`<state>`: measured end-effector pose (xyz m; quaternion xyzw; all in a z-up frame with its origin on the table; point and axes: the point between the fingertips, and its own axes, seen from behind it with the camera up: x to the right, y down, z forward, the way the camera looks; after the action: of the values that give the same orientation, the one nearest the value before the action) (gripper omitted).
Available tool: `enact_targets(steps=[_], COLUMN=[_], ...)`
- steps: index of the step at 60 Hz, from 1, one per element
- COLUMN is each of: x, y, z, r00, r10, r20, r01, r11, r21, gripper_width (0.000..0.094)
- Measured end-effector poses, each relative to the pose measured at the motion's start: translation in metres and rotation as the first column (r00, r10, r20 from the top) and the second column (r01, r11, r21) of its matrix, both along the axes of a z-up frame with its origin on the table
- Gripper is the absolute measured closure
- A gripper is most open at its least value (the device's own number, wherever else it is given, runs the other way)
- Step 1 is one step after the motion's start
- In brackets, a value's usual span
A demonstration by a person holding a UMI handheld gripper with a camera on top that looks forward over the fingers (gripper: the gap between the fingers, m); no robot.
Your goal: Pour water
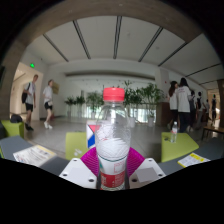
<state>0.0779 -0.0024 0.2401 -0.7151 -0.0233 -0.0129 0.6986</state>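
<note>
A clear plastic water bottle [113,135] with a red cap [114,94] and a red-and-white label stands upright between my fingers, held up in front of the view. My gripper [113,170] is shut on the bottle's lower body, with the magenta pads [90,160] pressed against both its sides. The bottle looks mostly full. No cup or other vessel is clearly visible near it.
A grey table [20,150] with papers [35,154] lies below left. Yellow-green seats [180,146] stand on both sides. Another small bottle [174,130] stands at right. People [48,102] stand in the hall behind, with plants [140,98] along the back.
</note>
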Motion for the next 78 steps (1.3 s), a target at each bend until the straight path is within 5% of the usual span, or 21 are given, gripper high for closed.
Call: enact_targets(steps=[22, 24, 35, 41, 51, 78], x=[0.044, 0.045, 0.048, 0.050, 0.053, -0.035], y=[0.011, 0.017, 0.008, -0.003, -0.051, -0.294], z=[-0.162, -0.153, -0.156, -0.161, -0.133, -0.024], r00=[0.998, 0.998, 0.997, 0.995, 0.987, 0.981], r10=[-0.047, -0.051, -0.079, -0.101, -0.156, -0.188], r20=[0.042, 0.036, -0.003, 0.004, 0.049, 0.042], r01=[0.056, 0.057, 0.076, 0.097, 0.163, 0.190], r11=[0.968, 0.977, 0.969, 0.944, 0.927, 0.905], r21=[-0.246, -0.204, -0.236, -0.316, -0.336, -0.380], gripper_width=[0.0619, 0.0615, 0.0412, 0.0059, 0.0078, 0.0078])
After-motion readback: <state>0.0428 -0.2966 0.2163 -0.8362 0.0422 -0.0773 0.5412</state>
